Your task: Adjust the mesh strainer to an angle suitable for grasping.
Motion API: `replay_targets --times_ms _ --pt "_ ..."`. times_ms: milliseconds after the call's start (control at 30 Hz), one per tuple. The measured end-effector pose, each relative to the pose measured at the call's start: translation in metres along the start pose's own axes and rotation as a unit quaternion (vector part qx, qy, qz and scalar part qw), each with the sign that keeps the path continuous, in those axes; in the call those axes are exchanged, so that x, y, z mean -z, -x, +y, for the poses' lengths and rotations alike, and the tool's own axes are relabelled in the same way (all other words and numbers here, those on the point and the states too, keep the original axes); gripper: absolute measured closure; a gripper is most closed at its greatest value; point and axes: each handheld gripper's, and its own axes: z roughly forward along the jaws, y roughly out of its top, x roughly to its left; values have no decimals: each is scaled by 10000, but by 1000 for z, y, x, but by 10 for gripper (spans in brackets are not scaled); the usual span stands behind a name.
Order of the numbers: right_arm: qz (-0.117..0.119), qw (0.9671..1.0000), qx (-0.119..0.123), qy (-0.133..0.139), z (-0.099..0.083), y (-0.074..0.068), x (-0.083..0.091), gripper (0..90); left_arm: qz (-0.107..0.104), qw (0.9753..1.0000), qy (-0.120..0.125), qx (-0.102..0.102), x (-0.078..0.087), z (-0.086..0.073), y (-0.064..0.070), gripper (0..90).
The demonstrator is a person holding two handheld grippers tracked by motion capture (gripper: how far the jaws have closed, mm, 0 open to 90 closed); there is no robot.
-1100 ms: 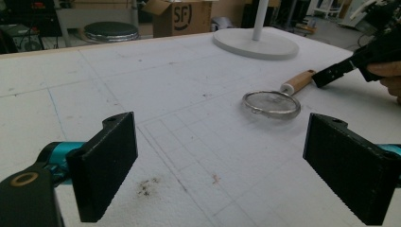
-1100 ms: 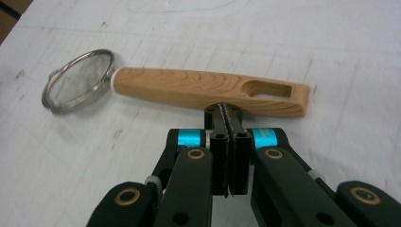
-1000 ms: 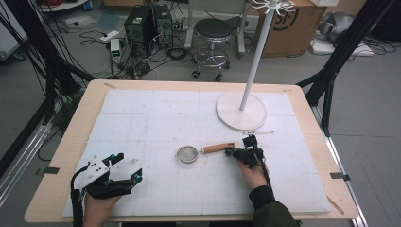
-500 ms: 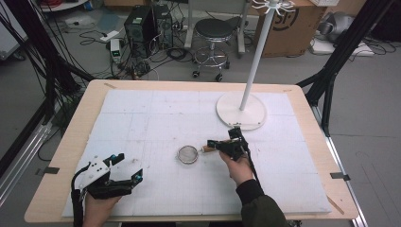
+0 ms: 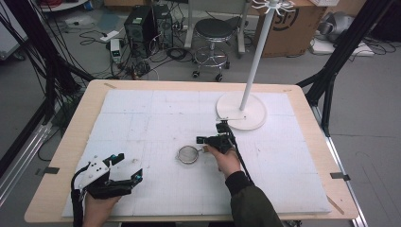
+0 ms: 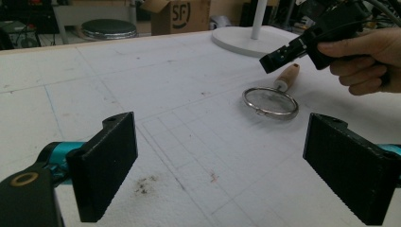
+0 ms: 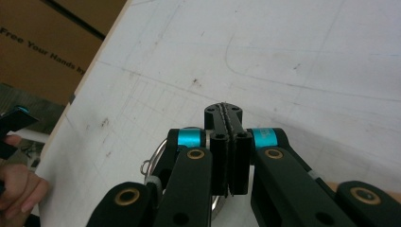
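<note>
A small metal strainer with a wooden handle lies flat on the white mat near the table's middle. My right gripper hovers just above the handle, pointing left over the strainer's ring. Its jaws are shut flat against each other with nothing between them, as the right gripper view shows, and part of the ring lies beneath them. In the left gripper view, the right gripper stays clear of the handle. My left gripper rests at the front left, jaws wide open and empty.
A white stand with a round base and a tall pole stands at the back right of the mat. The wooden table edge runs along the left. A stool, cables and boxes lie on the floor beyond.
My right gripper has moved left, from beyond the handle's right end to above the handle by the strainer ring. The left gripper has stayed put.
</note>
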Motion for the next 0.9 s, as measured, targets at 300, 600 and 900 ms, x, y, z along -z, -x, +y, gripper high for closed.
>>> replay_targets --times_ms 300,600,900 --pt "-162 9996 51 -213 4 -9 -21 900 28 10000 19 22 2 -1 -1 113" --pt "-303 9989 128 -327 3 -5 -31 900 25 10000 50 61 5 -1 -1 113" --pt "-370 9982 114 -454 2 -3 -33 900 21 10000 50 52 5 -1 -1 113"
